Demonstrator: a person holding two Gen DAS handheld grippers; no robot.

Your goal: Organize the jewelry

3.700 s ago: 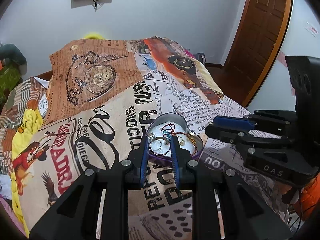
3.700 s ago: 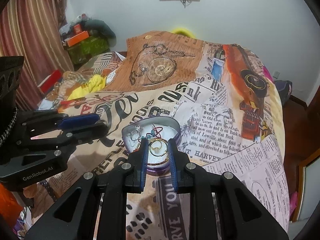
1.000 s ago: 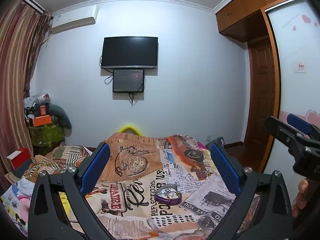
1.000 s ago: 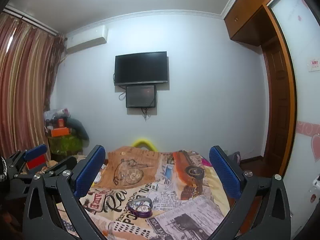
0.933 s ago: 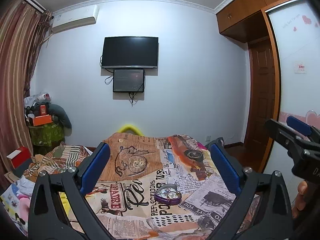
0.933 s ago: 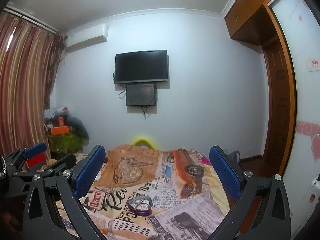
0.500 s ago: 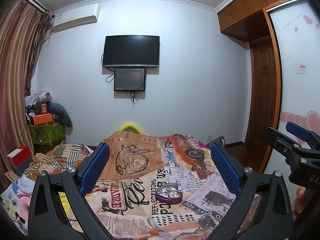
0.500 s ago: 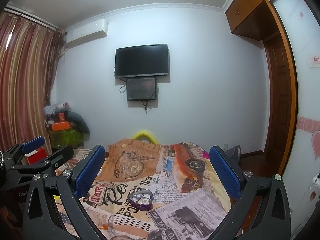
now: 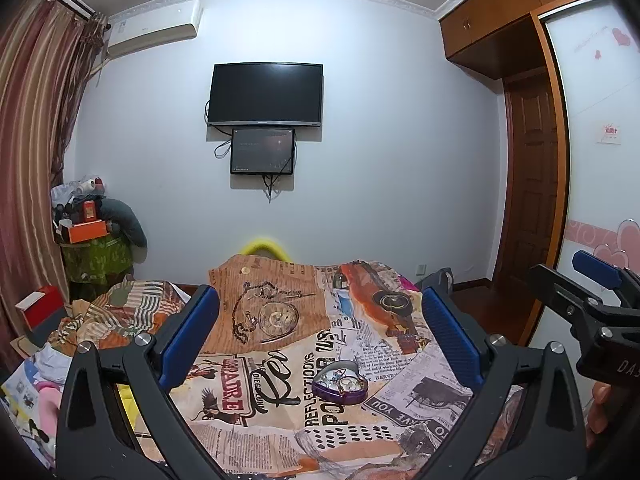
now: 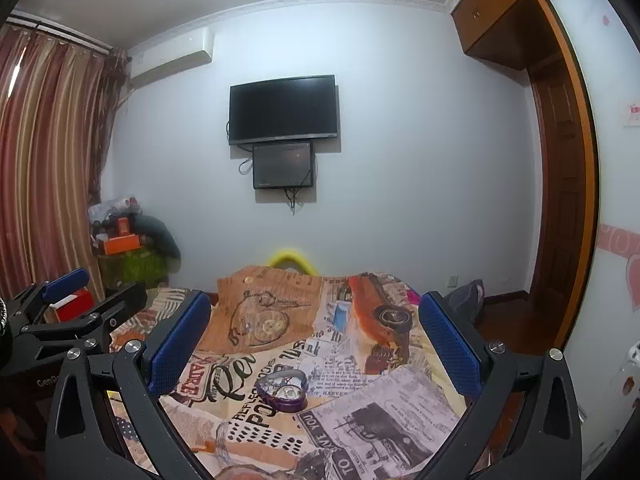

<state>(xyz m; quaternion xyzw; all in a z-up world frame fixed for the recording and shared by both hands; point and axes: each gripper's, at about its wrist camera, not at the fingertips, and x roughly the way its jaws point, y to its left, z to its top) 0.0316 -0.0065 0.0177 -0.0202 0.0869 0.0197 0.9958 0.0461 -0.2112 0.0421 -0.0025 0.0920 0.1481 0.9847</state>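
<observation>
A purple heart-shaped tin (image 9: 339, 382) lies on the newspaper-print bedspread (image 9: 280, 396), holding rings and small jewelry pieces. It also shows in the right wrist view (image 10: 282, 391). My left gripper (image 9: 320, 312) is wide open and empty, held well back from the tin. My right gripper (image 10: 314, 312) is also wide open and empty, well back from the tin. The right gripper shows at the right edge of the left wrist view (image 9: 576, 292); the left gripper shows at the left edge of the right wrist view (image 10: 80, 300).
A TV (image 9: 267, 94) and a smaller screen hang on the far wall. Cluttered boxes and clothes (image 9: 94, 240) pile at the left by striped curtains. A wooden door (image 9: 528, 208) and wardrobe stand at the right. A yellow object (image 9: 266, 246) peeks behind the bed.
Both grippers went from nearly shut over the tin to wide open and pulled far back and up. In the last second the view has tilted slightly down toward the bed.
</observation>
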